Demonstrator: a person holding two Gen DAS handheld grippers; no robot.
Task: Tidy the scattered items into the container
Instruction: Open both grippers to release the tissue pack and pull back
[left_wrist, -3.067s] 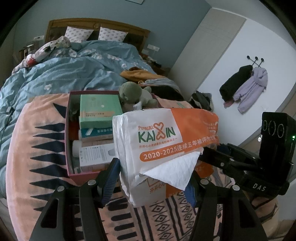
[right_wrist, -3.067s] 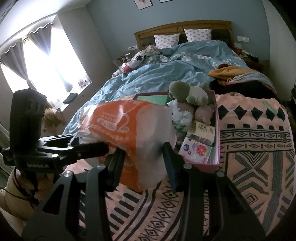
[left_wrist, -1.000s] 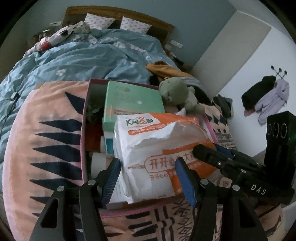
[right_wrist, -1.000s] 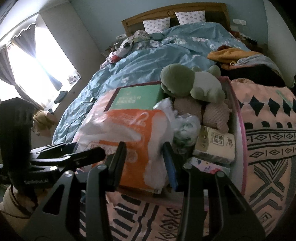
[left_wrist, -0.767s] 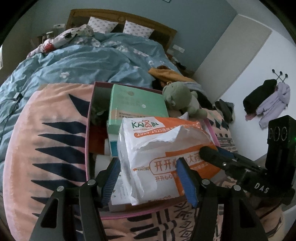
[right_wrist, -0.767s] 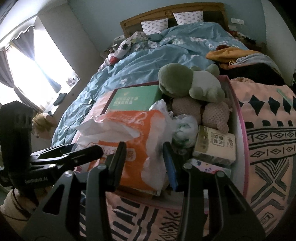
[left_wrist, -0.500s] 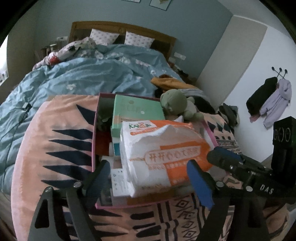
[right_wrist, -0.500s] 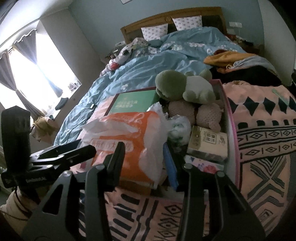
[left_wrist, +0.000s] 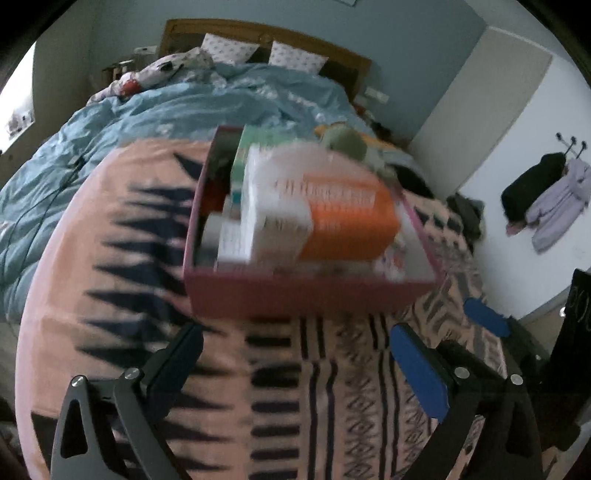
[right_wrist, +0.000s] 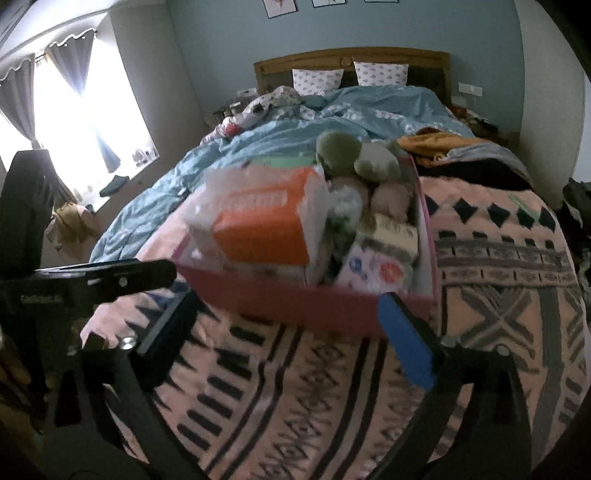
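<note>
Both grippers have let go of the orange-and-white packet (left_wrist: 321, 206) and backed away from the pink box (left_wrist: 306, 295); a second ago each pair of fingers was clamped on it. Left gripper (left_wrist: 295, 354): jaws opening, fingers spread wide, nothing between them but the patterned blanket (left_wrist: 110, 258). Right gripper (right_wrist: 284, 332): likewise opening, fingers wide apart, no item between them. Both views are motion-blurred.

Position of the packet: lying on top of the other contents inside the box, toward its near left part as the right wrist view shows it, resting against a green carton (left_wrist: 251, 147) behind. Beside it sit a green plush toy (right_wrist: 354, 155), a small tissue pack (right_wrist: 391, 236) and a flowered pack (right_wrist: 373, 273).

Position of the box: on the blanket at the foot of the bed (right_wrist: 369, 107), just beyond the fingertips of both grippers.

Interpretation: the release appears complete, so this item counts as stowed. The box looks heaped above its rim, and the packet may slide if disturbed. No further loose item is clearly visible on the blanket in either view; whether any remain elsewhere cannot be told.
</note>
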